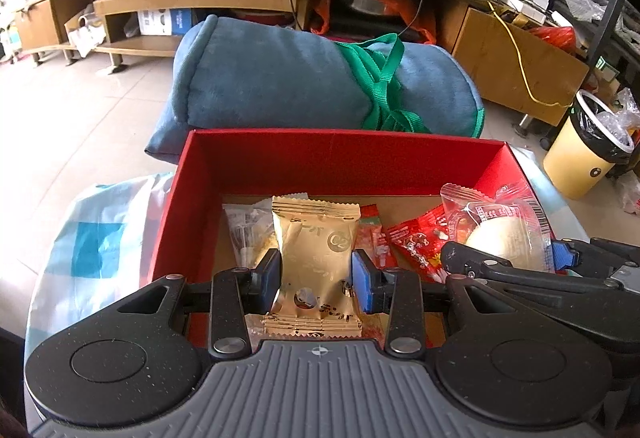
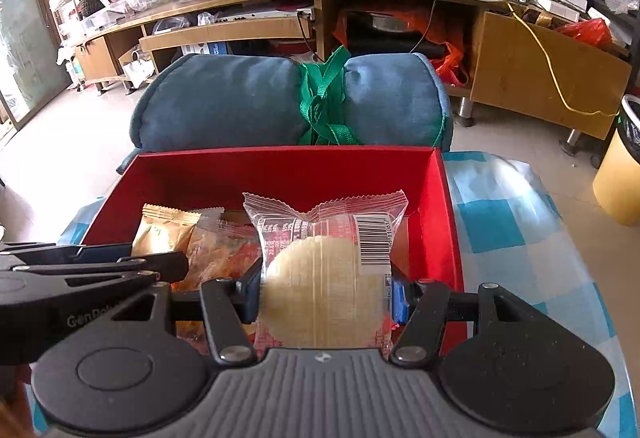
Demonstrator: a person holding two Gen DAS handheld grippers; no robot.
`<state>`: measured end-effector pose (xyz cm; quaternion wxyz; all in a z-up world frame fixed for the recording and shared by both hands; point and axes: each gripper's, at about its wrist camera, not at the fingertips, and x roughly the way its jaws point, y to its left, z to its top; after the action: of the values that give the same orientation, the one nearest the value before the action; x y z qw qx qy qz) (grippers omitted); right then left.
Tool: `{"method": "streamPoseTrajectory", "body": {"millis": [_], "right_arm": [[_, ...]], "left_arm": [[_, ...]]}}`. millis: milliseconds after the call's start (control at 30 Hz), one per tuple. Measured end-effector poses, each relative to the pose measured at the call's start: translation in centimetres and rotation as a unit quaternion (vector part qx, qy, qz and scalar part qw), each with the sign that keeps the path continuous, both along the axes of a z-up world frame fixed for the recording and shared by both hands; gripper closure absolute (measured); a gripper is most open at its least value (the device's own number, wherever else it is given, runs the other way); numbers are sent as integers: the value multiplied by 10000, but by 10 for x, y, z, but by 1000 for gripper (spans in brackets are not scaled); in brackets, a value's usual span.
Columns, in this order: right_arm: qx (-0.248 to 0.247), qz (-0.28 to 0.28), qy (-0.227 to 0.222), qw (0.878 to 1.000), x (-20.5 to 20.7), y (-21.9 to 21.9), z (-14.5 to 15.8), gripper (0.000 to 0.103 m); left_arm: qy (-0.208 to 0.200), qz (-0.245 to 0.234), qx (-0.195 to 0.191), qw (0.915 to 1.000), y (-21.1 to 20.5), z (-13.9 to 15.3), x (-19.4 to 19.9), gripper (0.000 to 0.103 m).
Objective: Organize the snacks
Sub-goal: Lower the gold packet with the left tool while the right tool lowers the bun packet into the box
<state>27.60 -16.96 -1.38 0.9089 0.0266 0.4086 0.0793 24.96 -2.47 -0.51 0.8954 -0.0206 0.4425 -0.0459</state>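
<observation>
Red box (image 1: 280,158) holds assorted snack packets. Left tongs (image 1: 316,276) grip gold packet (image 1: 316,238); right tongs (image 2: 326,292), at 3 o'clock, grip clear-wrapped pastry (image 2: 320,286).

box (image 1: 516,162) on table (image 2: 520,214); snack packets (image 1: 376,238) inside box; rolled cushion (image 1: 280,78) behind box; bin (image 1: 580,158) right of table, on floor.

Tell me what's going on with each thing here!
Left gripper: shut on gold packet, upright.
Right gripper: shut on clear packet, upright, over the box.
Red box: open, snacks inside.
Blanket: rolled, tied with a green strap.
Bin: lidless, lined.
</observation>
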Motion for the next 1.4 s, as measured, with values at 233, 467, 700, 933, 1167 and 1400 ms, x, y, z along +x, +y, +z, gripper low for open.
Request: {"method": "streamPoseTrajectory", "body": {"millis": [233, 467, 700, 933, 1167, 1400], "right_arm": [[-17, -5, 74, 10000, 6, 1, -7, 49], [-79, -20, 102, 9999, 10, 3, -11, 49], [-134, -77, 129, 9998, 14, 2, -15, 49], [-341, -87, 150, 9993, 18, 4, -21, 49], [-434, -94, 99, 9990, 19, 5, -21, 48], [-540, -112, 35, 9985, 20, 3, -21, 48]], "left_arm": [[55, 43, 96, 9999, -2, -6, 5, 58], [69, 73, 166, 9998, -4, -10, 8, 58], [34, 37, 259, 9997, -7, -12, 10, 58], [-4, -21, 401, 9992, -12, -14, 10, 56], [-9, 35, 451, 9990, -12, -16, 14, 49], [-13, 129, 604, 9981, -11, -16, 15, 36]]}}
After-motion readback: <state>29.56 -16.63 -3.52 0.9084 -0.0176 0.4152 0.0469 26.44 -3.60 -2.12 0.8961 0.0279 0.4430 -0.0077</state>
